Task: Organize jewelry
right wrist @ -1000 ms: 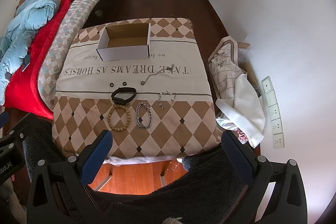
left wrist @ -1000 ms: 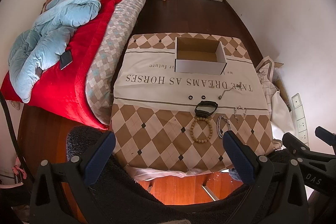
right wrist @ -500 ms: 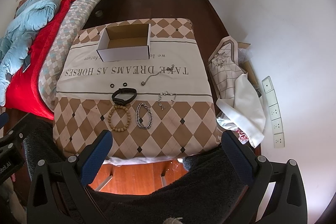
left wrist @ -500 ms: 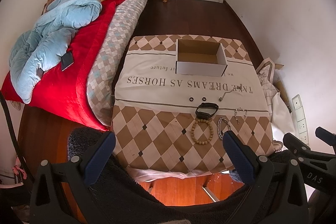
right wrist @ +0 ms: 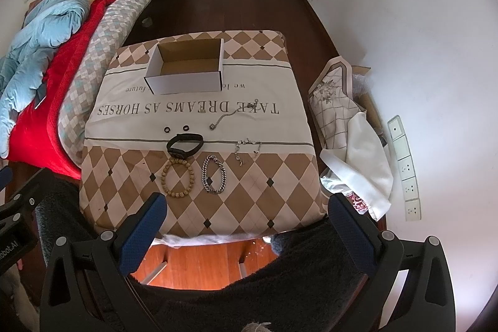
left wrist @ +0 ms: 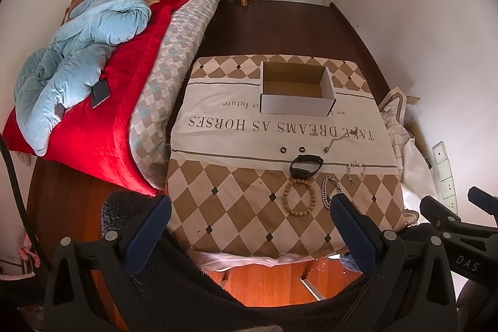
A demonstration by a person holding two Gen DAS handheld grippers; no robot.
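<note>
We've got both tools spread wide and holding nothing: the left tool [left wrist: 249,217] and the right tool [right wrist: 247,215] hang over the near edge of the surface [right wrist: 249,207], which wears a checkered cloth with printed lettering. Just past the tips sits the jewelry. A wooden bead bracelet [right wrist: 178,177] lies beside a silver chain bracelet [right wrist: 214,174], apart from each other. Right behind the beads is a black band [right wrist: 185,145], looks like it's touching them, though we can't be sure at this resolution. Two small black rings [right wrist: 176,128] sit behind the band, with a thin chain [right wrist: 232,113] across the lettering and a charm bracelet [right wrist: 247,147] to the right. Further back stands an open cardboard box [right wrist: 186,70], nothing in it. A bed [left wrist: 102,101] runs along the left.
</note>
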